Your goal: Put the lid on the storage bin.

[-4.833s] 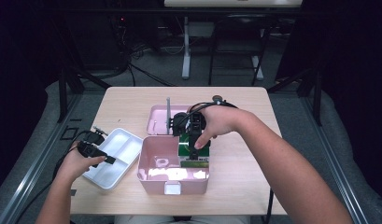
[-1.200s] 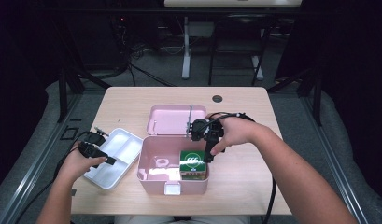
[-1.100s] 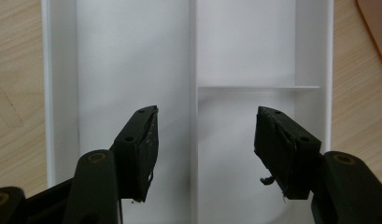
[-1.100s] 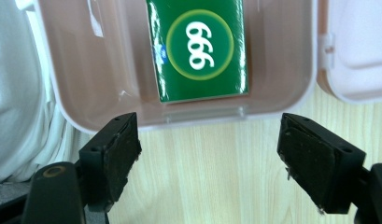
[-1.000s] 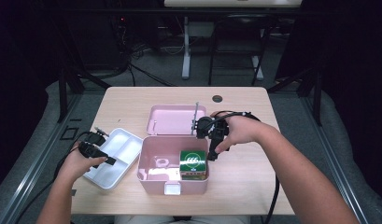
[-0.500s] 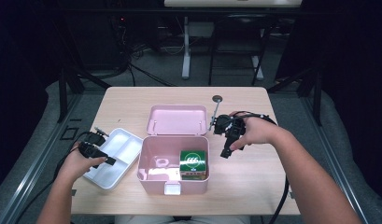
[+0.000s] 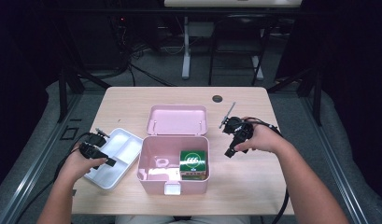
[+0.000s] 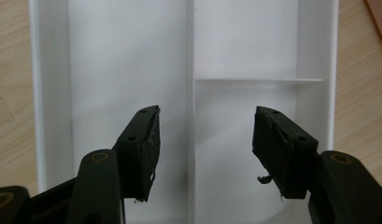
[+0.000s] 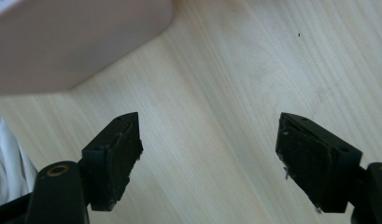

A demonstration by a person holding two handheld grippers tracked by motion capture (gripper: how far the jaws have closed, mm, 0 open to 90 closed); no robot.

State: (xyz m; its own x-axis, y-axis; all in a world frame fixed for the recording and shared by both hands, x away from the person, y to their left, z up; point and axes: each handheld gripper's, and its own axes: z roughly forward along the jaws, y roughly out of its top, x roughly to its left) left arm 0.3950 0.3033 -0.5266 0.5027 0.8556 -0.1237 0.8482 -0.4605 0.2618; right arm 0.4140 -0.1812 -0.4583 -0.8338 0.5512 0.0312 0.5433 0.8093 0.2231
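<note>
Near the middle of the bench (image 7: 254, 186), a pink box (image 7: 172, 183) is standing open with its lid (image 7: 177, 120) lying flat just beyond it, and a green carton (image 7: 193, 164) is sitting upright in the box's right half, touching or almost touching the right wall. Beside it, toward the left of the box, a small pale ring-shaped object is lying on the floor of the box; what it is cannot be told. To the right of the box, the right tool (image 7: 229, 152) is hovering above bare wood, well apart from the carton, its jaws spread wide with nothing between them, as the right gripper view is showing with only bench grain and the pink corner of the box beyond the pads. At the left, the left tool (image 7: 111, 162) is hanging over the white divided tray (image 7: 115, 179), jaws released and straddling the tray's centre rib (image 8: 190, 116) without pressing on it. Judging from this, the carton is looking already packed, so that part is appearing done. What is seeming left is setting the tray into the box over the contents and swinging the lid shut, and neither step is showing as begun yet.
</note>
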